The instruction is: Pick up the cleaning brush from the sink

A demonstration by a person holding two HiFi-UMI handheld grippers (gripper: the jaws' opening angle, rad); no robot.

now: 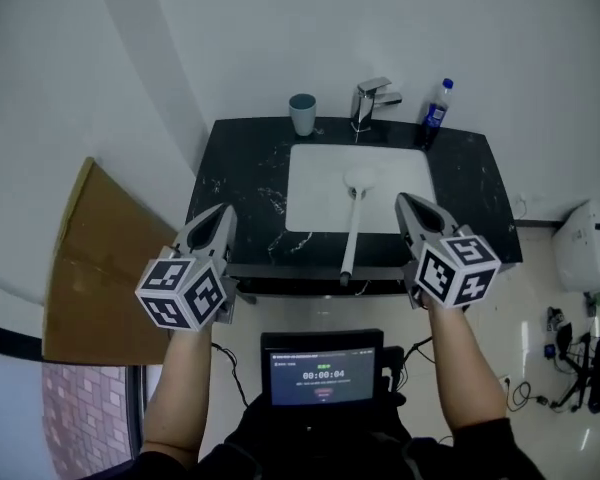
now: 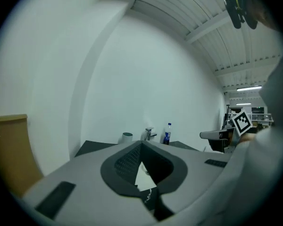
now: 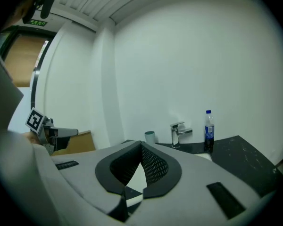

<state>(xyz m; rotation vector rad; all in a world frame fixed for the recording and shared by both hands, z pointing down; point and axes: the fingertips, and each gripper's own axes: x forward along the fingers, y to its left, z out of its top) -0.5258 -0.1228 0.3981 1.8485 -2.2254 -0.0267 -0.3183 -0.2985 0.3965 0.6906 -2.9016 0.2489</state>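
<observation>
Head view: I saw brush (image 1: 354, 218) lying in sink (image 1: 315, 183), white head near middle, handle poking over front edge of counter (image 1: 242, 178). Left gripper (image 1: 223, 211) and right gripper (image 1: 404, 200) flanked handle, not touching. Left gripper view: jaws together, nothing between. Right gripper view: jaws likewise closed, empty.

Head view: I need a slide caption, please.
Left gripper and right gripper, both shut, poised before the sink holding the cleaning brush.
</observation>
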